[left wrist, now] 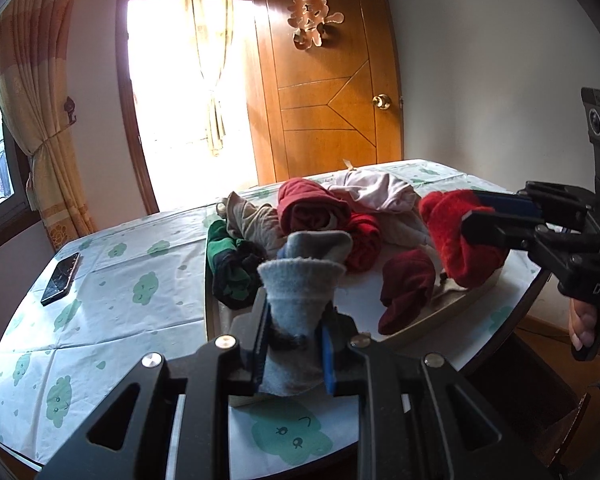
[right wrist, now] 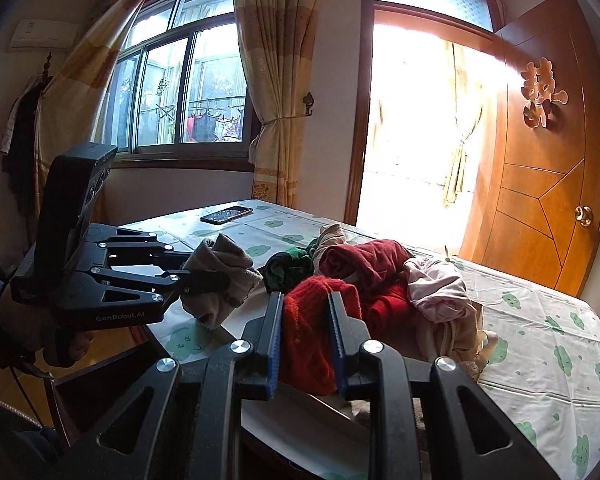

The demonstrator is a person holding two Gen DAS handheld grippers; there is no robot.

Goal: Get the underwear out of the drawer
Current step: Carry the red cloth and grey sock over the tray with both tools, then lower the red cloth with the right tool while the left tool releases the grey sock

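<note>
My left gripper (left wrist: 294, 312) is shut on a rolled grey garment (left wrist: 300, 284), held above the near edge of an open drawer tray (left wrist: 452, 308); it also shows in the right wrist view (right wrist: 204, 280) holding the same grey roll (right wrist: 220, 276). My right gripper (right wrist: 305, 312) is shut on a bright red fuzzy garment (right wrist: 312, 332), seen from the left wrist view (left wrist: 452, 232) lifted over the tray's right side. The tray holds a pile: dark red rolls (left wrist: 312, 210), a maroon piece (left wrist: 406, 288), a green-black roll (left wrist: 230, 264), beige (left wrist: 248, 216) and pale pink cloth (left wrist: 380, 192).
The tray lies on a table with a white cloth printed with green clouds (left wrist: 112, 276). A black phone (left wrist: 61, 279) lies at the table's left. A wooden door (left wrist: 328, 92), a bright doorway and curtains stand behind. The table's edge drops off at the right.
</note>
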